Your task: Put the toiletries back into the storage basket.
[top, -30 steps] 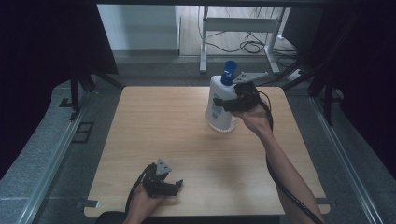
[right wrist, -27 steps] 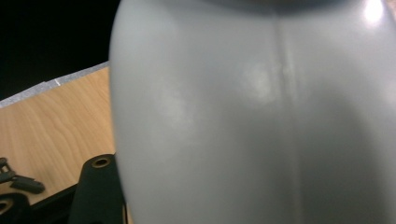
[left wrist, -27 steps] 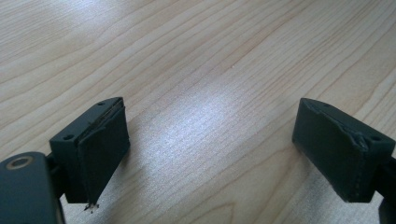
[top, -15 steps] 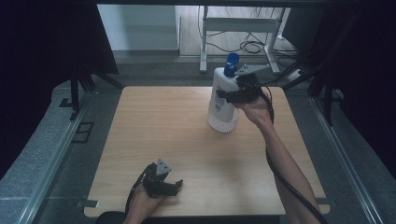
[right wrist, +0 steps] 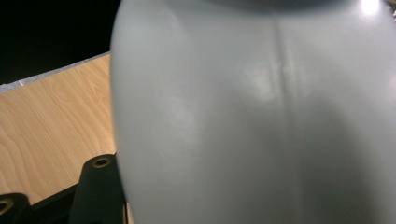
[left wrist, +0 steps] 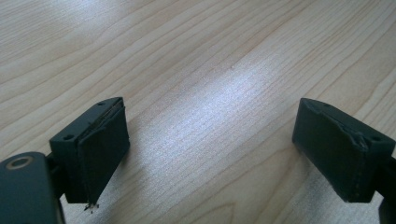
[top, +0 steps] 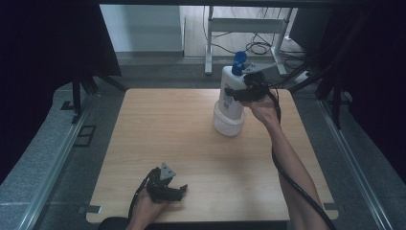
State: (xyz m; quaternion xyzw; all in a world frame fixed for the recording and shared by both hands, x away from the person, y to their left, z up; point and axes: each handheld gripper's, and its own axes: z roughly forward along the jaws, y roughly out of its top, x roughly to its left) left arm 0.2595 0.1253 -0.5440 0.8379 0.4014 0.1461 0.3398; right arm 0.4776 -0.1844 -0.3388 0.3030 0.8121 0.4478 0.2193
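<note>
- Right claw [top: 238,92]: clamped on the upper body of the white bottle [top: 230,98] with a blue cap [top: 239,60].
- Bottle position: far right of the tabletop [top: 167,129], tilted, base seated in a white mesh cup [top: 227,125].
- Left claw [left wrist: 210,154]: jaws wide apart, holding nothing, low over the near edge.
- Step in hand, as judged: lifting or repositioning the bottle.
- Next move calls for a firm grip and a vertical lift clear of the cup.

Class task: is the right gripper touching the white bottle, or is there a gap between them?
Touching. In the right gripper view a black jaw presses against the white bottle; the high view shows the right gripper clamped on it.
</note>
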